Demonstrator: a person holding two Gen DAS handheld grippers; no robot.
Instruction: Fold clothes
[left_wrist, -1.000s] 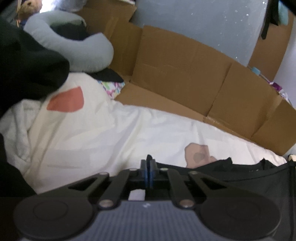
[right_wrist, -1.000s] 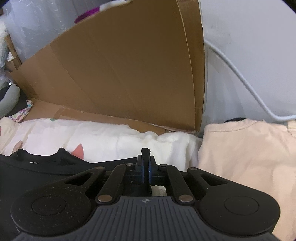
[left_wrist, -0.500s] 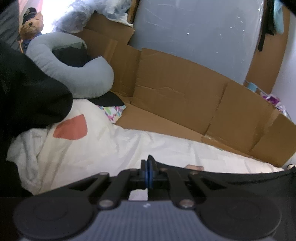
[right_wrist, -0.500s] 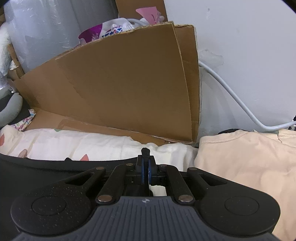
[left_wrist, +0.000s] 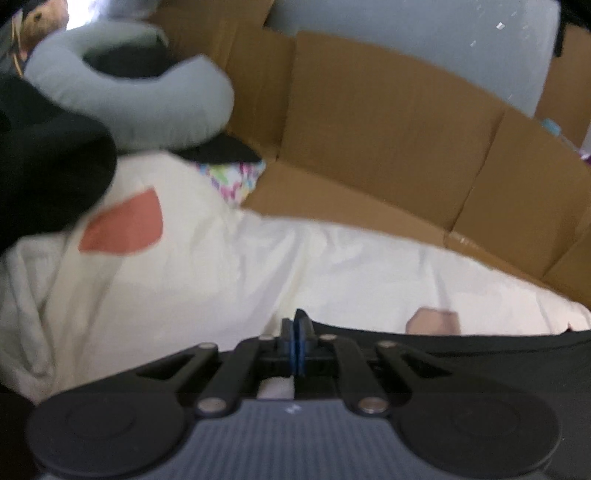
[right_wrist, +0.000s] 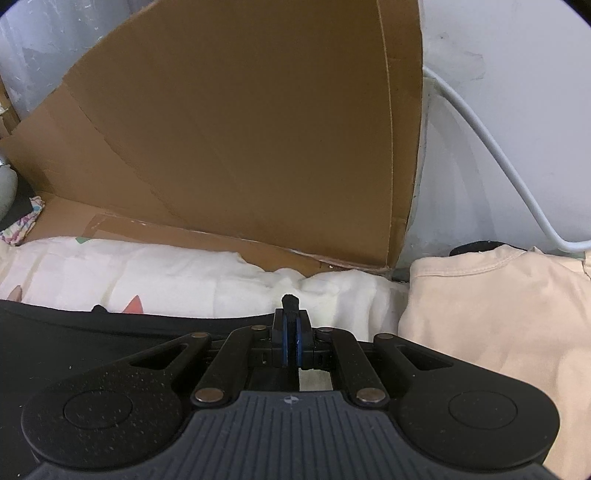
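With both grippers pinching the black garment's edge, left gripper (left_wrist: 298, 325) and right gripper (right_wrist: 291, 314) carry the black garment (right_wrist: 55, 339) above the white bedsheet (left_wrist: 258, 266). Keep the edge taut, lower both ends level; avoid the folded peach shirt (right_wrist: 498, 302).

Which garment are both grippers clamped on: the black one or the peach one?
The black garment. Its stretched edge runs into the shut left gripper and right gripper; the peach garment lies ungripped to the right.
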